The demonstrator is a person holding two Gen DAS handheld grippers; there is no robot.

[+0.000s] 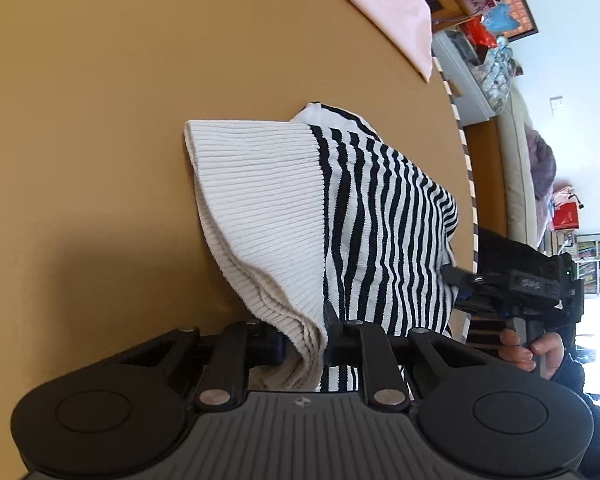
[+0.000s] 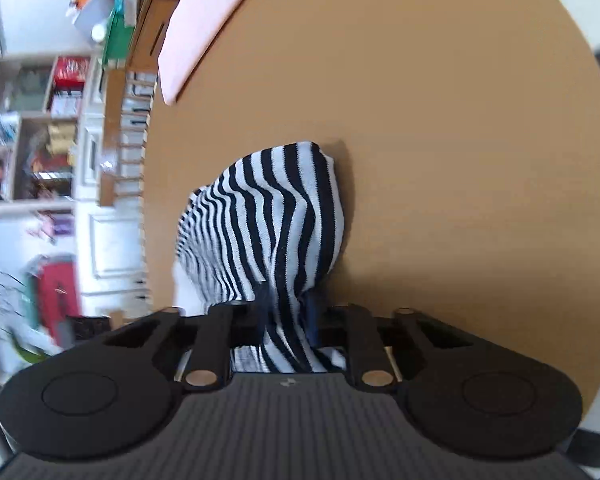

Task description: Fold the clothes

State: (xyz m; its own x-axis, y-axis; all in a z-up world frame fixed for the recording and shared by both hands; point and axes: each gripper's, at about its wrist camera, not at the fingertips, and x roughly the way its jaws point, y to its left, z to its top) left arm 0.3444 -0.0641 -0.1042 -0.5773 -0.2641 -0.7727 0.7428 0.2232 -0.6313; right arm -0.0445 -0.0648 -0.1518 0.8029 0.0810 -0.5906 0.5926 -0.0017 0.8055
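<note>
Both grippers pinch the striped sweater (image 1: 380, 216): left gripper (image 1: 306, 344) on its white hem, right gripper (image 2: 286, 316) on stripes, above the tan table (image 1: 100, 120).

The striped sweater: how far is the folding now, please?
Done: a pink cloth lies flat at the far edge of the tan table. In hand: the striped sweater is held up off the table, the left gripper pinching its white ribbed hem and the right gripper clamping a striped part. Left: no neat fold shows yet; it must be laid down and folded.
</note>
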